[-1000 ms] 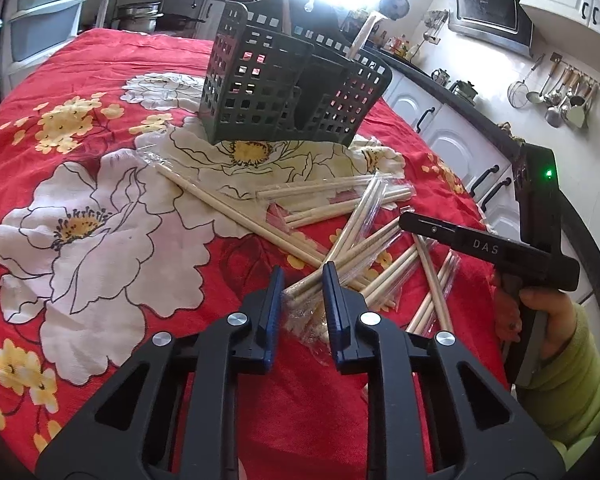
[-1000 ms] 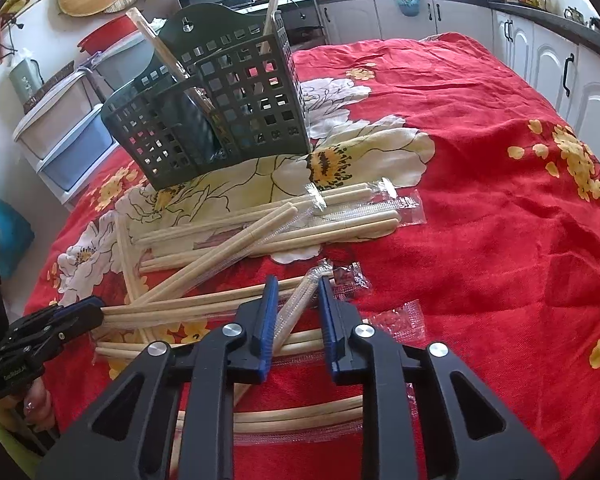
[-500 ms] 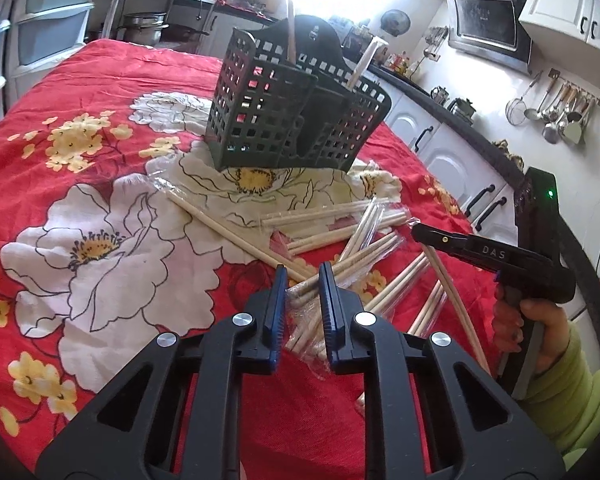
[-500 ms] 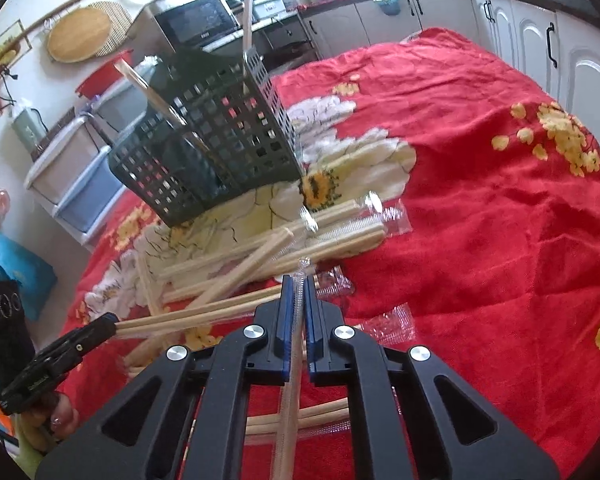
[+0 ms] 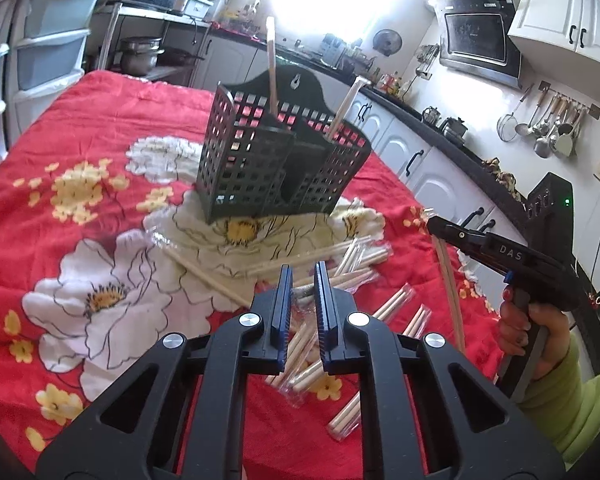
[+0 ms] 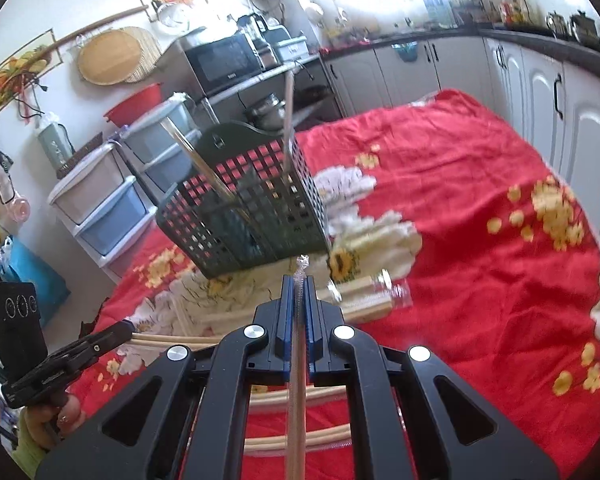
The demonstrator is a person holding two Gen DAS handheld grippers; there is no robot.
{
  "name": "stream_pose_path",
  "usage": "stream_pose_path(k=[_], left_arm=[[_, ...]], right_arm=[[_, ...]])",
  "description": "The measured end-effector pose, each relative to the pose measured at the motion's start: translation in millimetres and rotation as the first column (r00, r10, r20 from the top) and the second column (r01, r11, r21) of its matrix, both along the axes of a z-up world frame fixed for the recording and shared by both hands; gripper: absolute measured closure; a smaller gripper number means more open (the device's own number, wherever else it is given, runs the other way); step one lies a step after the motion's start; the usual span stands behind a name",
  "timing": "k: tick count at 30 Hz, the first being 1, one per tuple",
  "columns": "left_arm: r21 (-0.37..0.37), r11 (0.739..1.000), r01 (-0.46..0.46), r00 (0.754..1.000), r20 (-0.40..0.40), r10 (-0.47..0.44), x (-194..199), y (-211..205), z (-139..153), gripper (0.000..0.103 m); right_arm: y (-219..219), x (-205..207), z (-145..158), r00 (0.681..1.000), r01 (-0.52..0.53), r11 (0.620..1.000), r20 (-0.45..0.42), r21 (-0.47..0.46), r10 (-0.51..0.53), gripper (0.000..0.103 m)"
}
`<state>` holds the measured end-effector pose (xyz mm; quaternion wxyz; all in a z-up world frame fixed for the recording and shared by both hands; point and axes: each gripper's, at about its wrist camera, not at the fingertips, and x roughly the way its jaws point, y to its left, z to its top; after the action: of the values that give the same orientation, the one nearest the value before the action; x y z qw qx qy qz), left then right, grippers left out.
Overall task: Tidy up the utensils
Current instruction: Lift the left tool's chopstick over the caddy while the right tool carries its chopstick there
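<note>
Left wrist view. At left we see the red cloth with white and yellow flowers that covers the table. At upper centre stands the dark green perforated plastic utensil caddy, upright on the cloth, with two pale wooden sticks rising from its compartments. Below it, at centre, lie the scattered plastic-wrapped wooden chopstick pairs. At lower centre the left gripper hangs above this heap; we see its blue-lined jaws parted by a narrow gap with nothing between them. At right, this view alone shows the right gripper from the side, held by a hand in a green sleeve, with one wrapped chopstick pair hanging down from its tip, clear of the cloth. On the far right wall we note a rail of hanging metal ladles.

Right wrist view. At lower left the left gripper appears from the side; whether its jaws are parted we cannot tell here. At centre the caddy is seen from its other side, tilted in the frame. At lower centre the right gripper has its jaws closed down on the held wrapped pair, whose crimped wrapper end juts past the fingertips. Further pairs lie just beyond. At right, only this view shows the broad bare stretch of cloth.
</note>
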<state>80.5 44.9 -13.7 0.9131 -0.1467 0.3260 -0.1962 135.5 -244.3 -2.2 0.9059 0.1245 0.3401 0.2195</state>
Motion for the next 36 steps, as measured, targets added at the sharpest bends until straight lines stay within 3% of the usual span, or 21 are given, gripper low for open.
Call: stream_pose_path(k=[12,36], left_arm=[[0.003,1.0,0.004,0.998,0.07,-0.004,6.8,-5.4,34.6,0.098],[0.025,0.998,0.053,0.964,0.261,-0.057,22.5,-27.6,112.5,0.1]], right_arm=[[8.9,-6.3,46.3,0.988,-0.016,0.999,0.153,-0.043,0.022,0.098],[22.5,-11.0,106.5,0.947,-0.016,0.998,0.32,-0.053,0.032,0.098]])
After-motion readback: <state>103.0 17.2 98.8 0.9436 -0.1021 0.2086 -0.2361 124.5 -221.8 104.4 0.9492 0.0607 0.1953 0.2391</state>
